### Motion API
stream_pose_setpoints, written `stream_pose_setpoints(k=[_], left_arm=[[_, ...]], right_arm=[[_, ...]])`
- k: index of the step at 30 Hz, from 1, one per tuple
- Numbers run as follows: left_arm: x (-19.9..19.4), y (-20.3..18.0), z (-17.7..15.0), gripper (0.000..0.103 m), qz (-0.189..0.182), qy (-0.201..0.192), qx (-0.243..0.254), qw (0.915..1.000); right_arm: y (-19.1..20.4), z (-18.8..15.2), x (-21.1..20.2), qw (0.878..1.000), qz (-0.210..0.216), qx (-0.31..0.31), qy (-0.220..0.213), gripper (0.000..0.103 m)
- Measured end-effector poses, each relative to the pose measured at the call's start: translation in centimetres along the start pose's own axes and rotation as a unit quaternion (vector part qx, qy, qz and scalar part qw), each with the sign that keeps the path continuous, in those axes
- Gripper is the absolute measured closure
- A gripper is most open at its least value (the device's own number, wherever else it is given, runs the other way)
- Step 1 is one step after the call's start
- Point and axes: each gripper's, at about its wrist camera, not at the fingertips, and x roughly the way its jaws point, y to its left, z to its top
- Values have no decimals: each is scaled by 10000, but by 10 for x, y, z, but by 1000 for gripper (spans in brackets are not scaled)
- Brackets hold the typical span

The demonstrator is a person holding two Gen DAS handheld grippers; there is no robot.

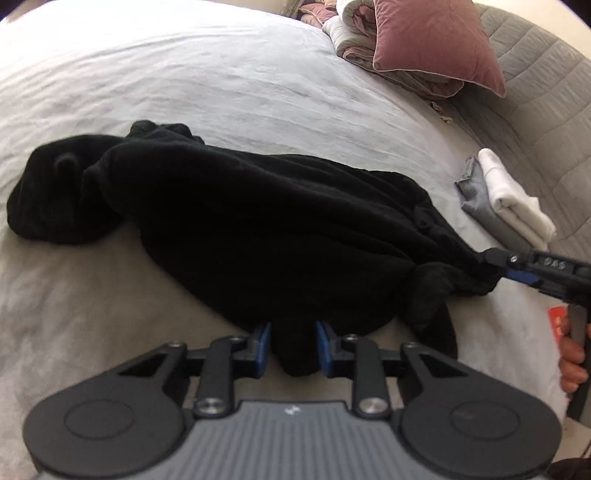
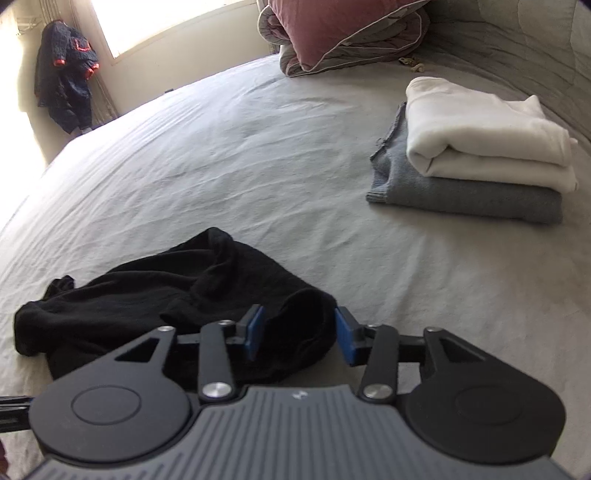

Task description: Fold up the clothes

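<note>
We see the black garment (image 1: 236, 221) lying crumpled across the middle of the bed (image 1: 221, 81), stretched out in a long heap on the pale grey sheet. Our left gripper (image 1: 292, 347) is at the garment's near edge, and a fold of the black cloth sits between its blue pads; the jaws look drawn in on that fold, though a gap shows at either side, so we cannot tell how firmly they press. Our right gripper (image 2: 299, 332) is at the garment's other end (image 2: 177, 295). Its jaws stand partly apart, with a bunch of cloth between them, and the pad on the right shows clear of the fabric. In the left wrist view a hand (image 1: 572, 358) holds that tool's handle.

Beyond the garment, a folded white top (image 2: 484, 136) rests on a folded grey one (image 2: 469, 195). A pink pillow (image 1: 432, 40) and bundled quilt (image 1: 354, 37) lie further back. Dark clothing (image 2: 66, 74) hangs beside the window (image 2: 166, 18).
</note>
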Motion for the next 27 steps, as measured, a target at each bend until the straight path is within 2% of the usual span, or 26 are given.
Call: stream_pose_setpoints(k=[4, 7, 11, 16, 21, 27], left_arm=[[-4, -4, 3, 100, 332, -231, 77, 9992], [-16, -3, 5, 100, 706, -468, 166, 9963], [-37, 12, 12, 101, 1061, -833, 106, 9908], [-56, 38, 23, 101, 1326, -1052, -149, 9855], [-71, 61, 33, 101, 1867, -1328, -247, 9731], [-75, 94, 52, 101, 2630, -1589, -339, 9510]], right_arm=[[14, -4, 3, 9986, 512, -58, 155, 56], [32, -10, 6, 9954, 829, -410, 242, 55], [55, -19, 7, 9881, 1094, -1019, 352, 55], [77, -30, 10, 9773, 1314, -1572, 544, 55], [90, -37, 12, 9700, 1332, -1933, 639, 55], [94, -39, 13, 9682, 1285, -2051, 631, 55]])
